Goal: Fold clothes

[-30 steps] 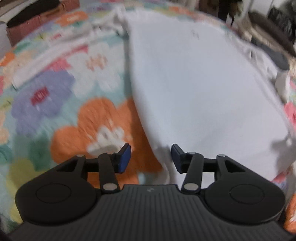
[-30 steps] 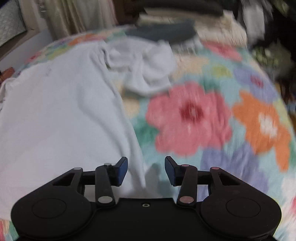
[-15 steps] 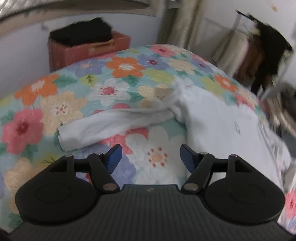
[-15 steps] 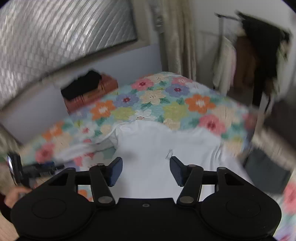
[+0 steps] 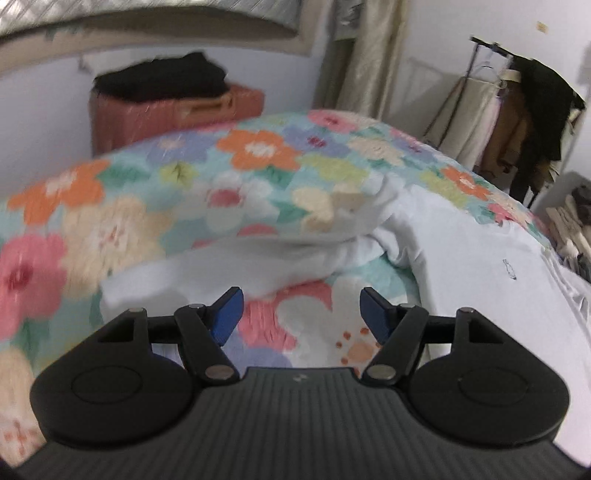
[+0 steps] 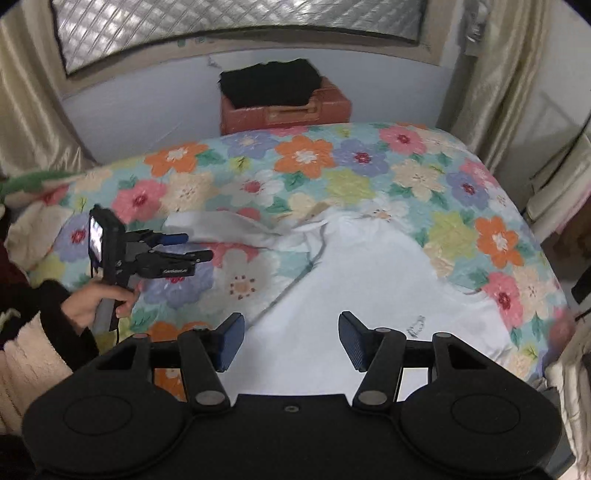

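A home bedroom: a bed point(image 6: 461, 221) covered by a bright floral quilt, beige curtains point(image 6: 491, 81) at either side, a quilted silver window cover point(image 6: 236, 22), a reddish suitcase point(image 6: 284, 107) against the wall, and a rack of hanging clothes point(image 5: 517, 110).

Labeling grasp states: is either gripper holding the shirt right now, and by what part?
Nothing is held. The left gripper and right gripper both stand open with nothing between the pads; the white shirt lies flat on the floral bedspread.
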Motion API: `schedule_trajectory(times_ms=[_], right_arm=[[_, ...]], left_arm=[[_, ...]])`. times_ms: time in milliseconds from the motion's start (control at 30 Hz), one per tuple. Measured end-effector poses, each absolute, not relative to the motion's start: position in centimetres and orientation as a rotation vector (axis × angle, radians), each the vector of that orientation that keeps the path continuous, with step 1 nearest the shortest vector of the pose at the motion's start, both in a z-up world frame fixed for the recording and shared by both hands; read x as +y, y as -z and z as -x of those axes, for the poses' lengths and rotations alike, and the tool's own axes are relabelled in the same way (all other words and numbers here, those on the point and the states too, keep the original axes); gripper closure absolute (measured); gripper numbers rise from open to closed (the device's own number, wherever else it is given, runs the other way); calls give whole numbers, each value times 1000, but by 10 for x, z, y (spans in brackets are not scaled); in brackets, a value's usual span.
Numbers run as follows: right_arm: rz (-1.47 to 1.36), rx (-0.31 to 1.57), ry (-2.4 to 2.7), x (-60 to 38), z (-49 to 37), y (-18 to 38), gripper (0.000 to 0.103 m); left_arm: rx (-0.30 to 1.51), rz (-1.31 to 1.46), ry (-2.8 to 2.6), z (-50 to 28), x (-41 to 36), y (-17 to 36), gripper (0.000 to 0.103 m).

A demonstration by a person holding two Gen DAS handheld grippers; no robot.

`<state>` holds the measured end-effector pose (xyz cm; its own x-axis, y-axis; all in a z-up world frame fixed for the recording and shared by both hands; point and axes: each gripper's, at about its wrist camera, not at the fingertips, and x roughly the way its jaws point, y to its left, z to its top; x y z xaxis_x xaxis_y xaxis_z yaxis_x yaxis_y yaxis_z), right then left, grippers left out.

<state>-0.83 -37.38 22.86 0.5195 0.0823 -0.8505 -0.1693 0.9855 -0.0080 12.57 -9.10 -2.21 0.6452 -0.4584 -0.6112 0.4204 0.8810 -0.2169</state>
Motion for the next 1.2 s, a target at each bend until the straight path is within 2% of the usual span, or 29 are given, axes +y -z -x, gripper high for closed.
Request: schedule_trajectory(times_ms=[200,300,400,500,767,933,1000,1067,1133,1167,1200], right_arm=[[134,1124,-21,-421,-33,-272,43],[126,1035,-34,-420,-56,-314,43],[-59,945,-135,-424,-77,-324,39],[-204,897,-157,-419,-101,-274,38],[-85,901,-249,-325,-150,-55,42],[219,862,-256,-257,-159,22,42],[326,839,-232,-241,-161,42,42],[386,798,-192,-233,-164,57,42],[430,755,-129,-231,-166,66,41],[445,733,-90,-231,-166,71,40],[453,723,-57,-231,-166,75,40]], left_arm=[[725,51,492,-150,-109,34,33],[754,27,478,-154,-108,43,33],[766,-8,424,-158,-98,48,33],[777,-38,366,-165,-82,53,32],[891,-95,304,-188,-46,71,31],[886,-116,300,-192,-45,83,25],[853,-124,277,-192,-50,86,16],[838,-124,273,-193,-56,93,14],[827,-181,247,-193,-66,98,30],[810,-226,225,-192,-71,99,49],[796,-233,226,-191,-73,97,77]])
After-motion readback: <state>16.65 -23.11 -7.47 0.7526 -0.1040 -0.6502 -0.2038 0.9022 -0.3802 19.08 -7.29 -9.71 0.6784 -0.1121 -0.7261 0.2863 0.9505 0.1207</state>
